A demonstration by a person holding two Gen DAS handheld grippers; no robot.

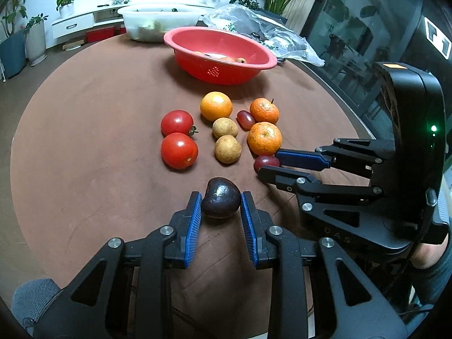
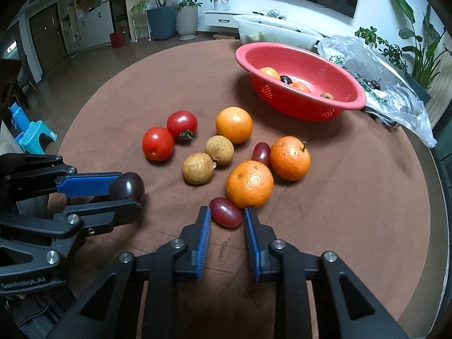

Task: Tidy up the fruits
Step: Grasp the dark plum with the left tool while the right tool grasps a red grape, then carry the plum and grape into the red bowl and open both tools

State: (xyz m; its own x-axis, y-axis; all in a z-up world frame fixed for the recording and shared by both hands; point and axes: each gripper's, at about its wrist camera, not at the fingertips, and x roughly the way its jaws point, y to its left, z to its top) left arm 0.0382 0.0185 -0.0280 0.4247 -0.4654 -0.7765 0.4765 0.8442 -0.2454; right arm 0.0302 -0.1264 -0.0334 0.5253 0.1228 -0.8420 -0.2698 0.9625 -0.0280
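My left gripper (image 1: pixel 221 200) is shut on a dark purple plum (image 1: pixel 220 202), which it holds just above the brown tablecloth; the right wrist view shows this gripper (image 2: pixel 131 190) at the left. My right gripper (image 2: pixel 227 214) is shut on a red grape (image 2: pixel 226 216) that rests on the cloth against a mandarin (image 2: pixel 249 183). Beyond lie two tomatoes (image 1: pixel 179 150), two more mandarins (image 1: pixel 216 106), two longans (image 1: pixel 227 149) and a second red grape (image 1: pixel 245 119). A red colander (image 2: pixel 296 104) at the back holds several fruits.
A white plastic tub (image 1: pixel 158 21) stands behind the colander, and a crumpled clear plastic bag (image 2: pixel 395 93) lies at its right. The round table's edge (image 2: pixel 440 175) runs close on the right. Potted plants line the far wall.
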